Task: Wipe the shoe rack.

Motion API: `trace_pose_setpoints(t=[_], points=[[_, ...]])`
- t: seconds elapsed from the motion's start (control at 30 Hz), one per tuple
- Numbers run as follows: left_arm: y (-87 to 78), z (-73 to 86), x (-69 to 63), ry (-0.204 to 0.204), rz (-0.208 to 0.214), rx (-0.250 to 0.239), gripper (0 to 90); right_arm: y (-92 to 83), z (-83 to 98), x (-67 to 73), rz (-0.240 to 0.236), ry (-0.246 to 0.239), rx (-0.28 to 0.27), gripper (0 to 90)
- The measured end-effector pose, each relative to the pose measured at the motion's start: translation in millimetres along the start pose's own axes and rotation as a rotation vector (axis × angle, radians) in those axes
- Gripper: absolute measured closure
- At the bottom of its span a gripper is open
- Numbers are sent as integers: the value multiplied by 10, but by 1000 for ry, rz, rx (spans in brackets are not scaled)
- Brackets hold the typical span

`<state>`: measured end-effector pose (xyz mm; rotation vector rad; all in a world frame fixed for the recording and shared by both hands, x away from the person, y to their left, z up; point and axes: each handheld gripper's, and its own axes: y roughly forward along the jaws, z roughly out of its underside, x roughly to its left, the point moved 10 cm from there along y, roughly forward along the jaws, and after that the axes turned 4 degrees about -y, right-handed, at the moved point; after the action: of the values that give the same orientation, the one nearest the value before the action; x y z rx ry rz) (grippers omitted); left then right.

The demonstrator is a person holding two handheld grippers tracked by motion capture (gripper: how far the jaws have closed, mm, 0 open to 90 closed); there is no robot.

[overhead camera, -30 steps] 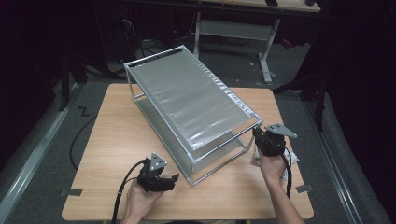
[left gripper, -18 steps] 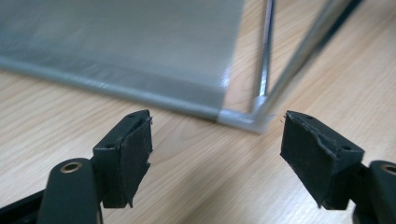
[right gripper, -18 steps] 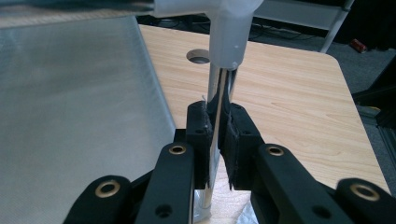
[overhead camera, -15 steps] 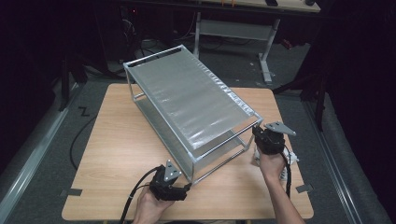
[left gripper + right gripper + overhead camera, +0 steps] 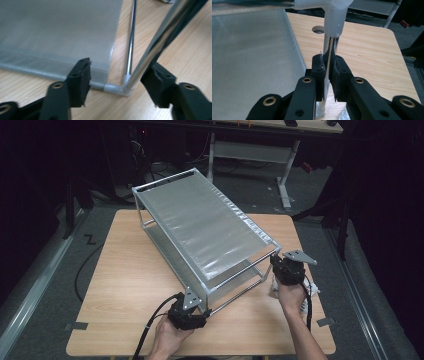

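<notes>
Two grippers at the near end of the rack (image 5: pixel 210 227), standing on the table (image 5: pixel 125 285). My right gripper (image 5: pixel 329 67) clamps a corner post (image 5: pixel 329 50); my left gripper (image 5: pixel 117 80) has just been closing, jaws apart around the other post (image 5: pixel 150 52) — a glancing grip could skid the frame. Both mesh shelves lie bare.

The rack (image 5: pixel 205 227) spans the table (image 5: pixel 125 280) diagonally, blocking my straight path across; bare wood left of it gives my left gripper (image 5: pixel 192 316) free passage.
</notes>
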<state>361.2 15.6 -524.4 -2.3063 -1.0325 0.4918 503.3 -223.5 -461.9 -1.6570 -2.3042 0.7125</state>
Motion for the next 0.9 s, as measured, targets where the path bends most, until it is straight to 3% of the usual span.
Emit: trace_pose_setpoints(t=[0.13,0.2,0.4,0.73,0.9], points=[[-4,-19,-30,15,9,-13,542,-6,2,14,-7,-7,0,816],[-18,-16,-42,33,20,-15,648,-13,4,35,-15,-11,-4,816],[-51,2,42,55,-9,-18,802,-39,16,82,-40,-22,-12,816],[-124,43,194,27,-38,-29,810,-142,68,177,-86,-41,-26,816],[-144,50,288,-21,-62,-54,810,-222,111,234,-110,-52,-36,816]])
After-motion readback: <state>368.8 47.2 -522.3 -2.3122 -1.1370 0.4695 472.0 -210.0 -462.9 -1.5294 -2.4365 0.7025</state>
